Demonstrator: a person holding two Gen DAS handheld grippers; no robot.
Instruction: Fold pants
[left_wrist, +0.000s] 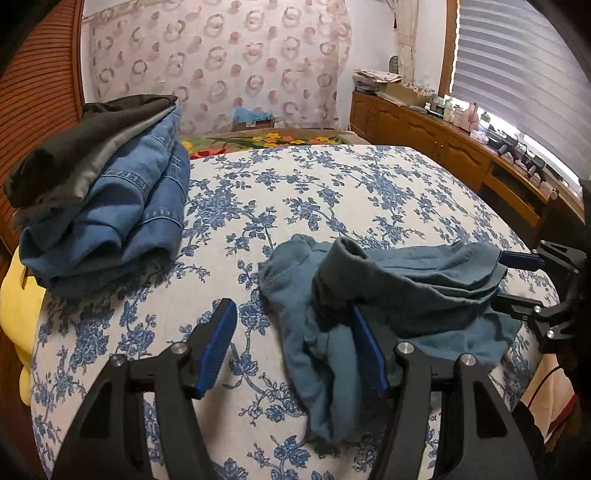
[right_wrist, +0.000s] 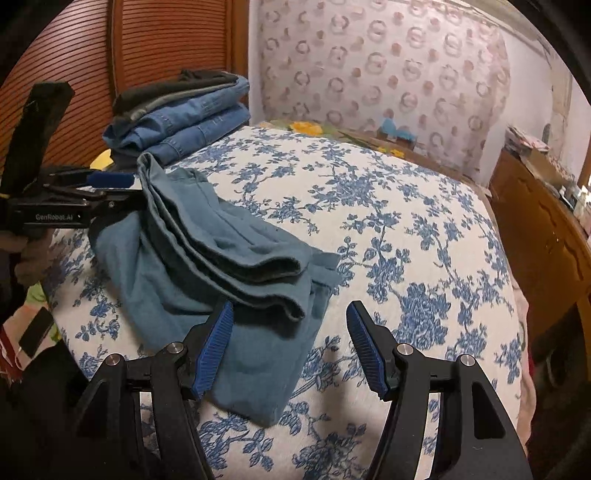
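1. Across the whole scene stretched the bed (left_wrist: 332, 192), its white cover printed with blue flowers, and the teal pants (right_wrist: 207, 266) lay on its near part, bunched into several loose layers rather than a flat fold.
2. Behind them, at the far left of the bed, sat a stack of folded clothes (left_wrist: 110, 206), denim with darker pieces on top, well apart from the pants. It did not block the work, though it limited the room for spreading the pants that way.
3. Along the right wall ran a wooden cabinet (left_wrist: 443, 147) crowded with small items, well clear of the bed.
4. Left gripper (left_wrist: 291, 347): its jaws were spread wide, and cloth from the pants hung over and against the inner face of its right finger without being pinched.
5. Right gripper (right_wrist: 291, 345): its jaws were also spread, holding nothing, with its left finger just at the edge of the top layers.
6. Likely trouble, as I judged it: the layers were uneven, so a pinch could take only the top ply and drag the rest crooked, and the cloth draped on the left finger could snag and pull the bundle open if that gripper moved off.
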